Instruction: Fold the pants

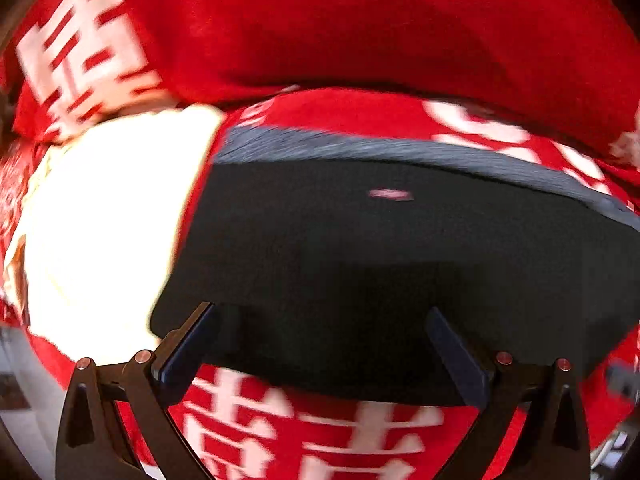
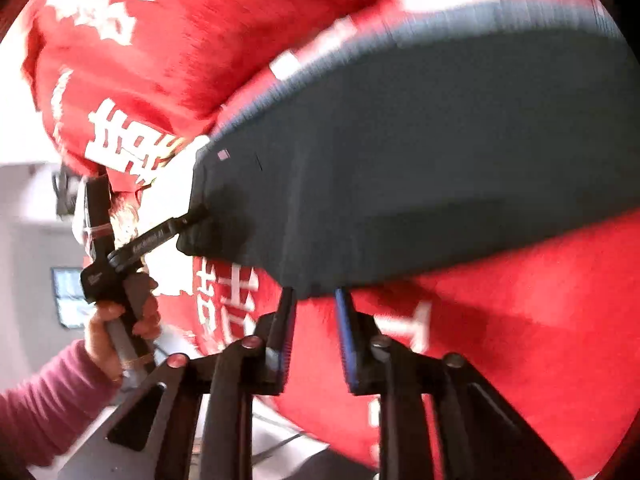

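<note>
Dark folded pants (image 1: 380, 256) lie on a red bedspread with white characters (image 1: 312, 432); a grey ribbed waistband (image 1: 360, 148) runs along their far edge. My left gripper (image 1: 320, 344) is open, its fingers wide apart at the near edge of the pants. In the right wrist view the pants (image 2: 420, 160) fill the middle. My right gripper (image 2: 314, 300) is open, with a narrow gap, its fingertips at the near edge of the cloth. The left gripper (image 2: 192, 216) shows there at the pants' left corner, held by a hand (image 2: 116, 320) in a pink sleeve.
A red pillow or quilt (image 1: 360, 20) with white characters is bunched behind the pants. A bright white cloth (image 1: 108, 220) lies to the left of them. A pale wall and a dark screen (image 2: 68, 296) show at the left of the right wrist view.
</note>
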The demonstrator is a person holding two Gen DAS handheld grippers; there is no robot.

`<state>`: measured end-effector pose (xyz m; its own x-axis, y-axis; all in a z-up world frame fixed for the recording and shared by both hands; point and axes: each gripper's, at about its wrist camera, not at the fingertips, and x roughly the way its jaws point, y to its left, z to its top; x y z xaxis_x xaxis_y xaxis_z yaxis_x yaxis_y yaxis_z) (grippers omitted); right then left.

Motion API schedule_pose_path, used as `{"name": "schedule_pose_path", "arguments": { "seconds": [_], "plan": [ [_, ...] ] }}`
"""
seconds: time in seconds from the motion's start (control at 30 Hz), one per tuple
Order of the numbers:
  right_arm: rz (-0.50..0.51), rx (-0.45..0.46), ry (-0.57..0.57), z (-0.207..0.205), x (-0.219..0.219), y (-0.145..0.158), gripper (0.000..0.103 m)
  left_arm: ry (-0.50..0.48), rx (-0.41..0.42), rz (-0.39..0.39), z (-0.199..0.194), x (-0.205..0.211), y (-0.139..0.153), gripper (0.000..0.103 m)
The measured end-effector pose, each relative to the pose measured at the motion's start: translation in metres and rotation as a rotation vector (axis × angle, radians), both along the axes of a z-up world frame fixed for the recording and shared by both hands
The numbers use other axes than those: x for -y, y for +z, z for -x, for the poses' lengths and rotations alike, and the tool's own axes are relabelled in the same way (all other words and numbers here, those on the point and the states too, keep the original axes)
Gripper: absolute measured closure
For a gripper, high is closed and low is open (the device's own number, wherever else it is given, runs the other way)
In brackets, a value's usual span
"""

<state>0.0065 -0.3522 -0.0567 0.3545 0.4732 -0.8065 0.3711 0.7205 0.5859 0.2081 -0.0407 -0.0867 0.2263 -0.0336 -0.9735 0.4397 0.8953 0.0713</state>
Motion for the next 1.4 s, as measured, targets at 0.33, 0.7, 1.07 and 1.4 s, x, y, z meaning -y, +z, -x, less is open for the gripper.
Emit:
{"name": "schedule_pose_path", "arguments": {
  "seconds": [0.33,0.7,1.07,1.4],
  "plan": [
    [0.010,-0.161,-0.020,0.015,0.021,-0.037,0.082,-0.124,-0.073,-0.041,0.044,0.043,-0.029,0.000],
    [0.311,0.007,0.108,-0.137,0.028,-0.016,0.079,0.052,0.154,-0.029,-0.059,0.036,-0.005,0.000],
    [0.396,-0.131,-0.025,-0.154,0.056,-0.048,0.079,0.110,0.035,-0.074,-0.076,-0.005,-0.032,0.000],
    [0.267,-0.187,-0.062,-0.068,0.076,-0.006,0.038,0.064,-0.093,-0.056,-0.008,0.016,-0.004,0.000]
  ]
}}
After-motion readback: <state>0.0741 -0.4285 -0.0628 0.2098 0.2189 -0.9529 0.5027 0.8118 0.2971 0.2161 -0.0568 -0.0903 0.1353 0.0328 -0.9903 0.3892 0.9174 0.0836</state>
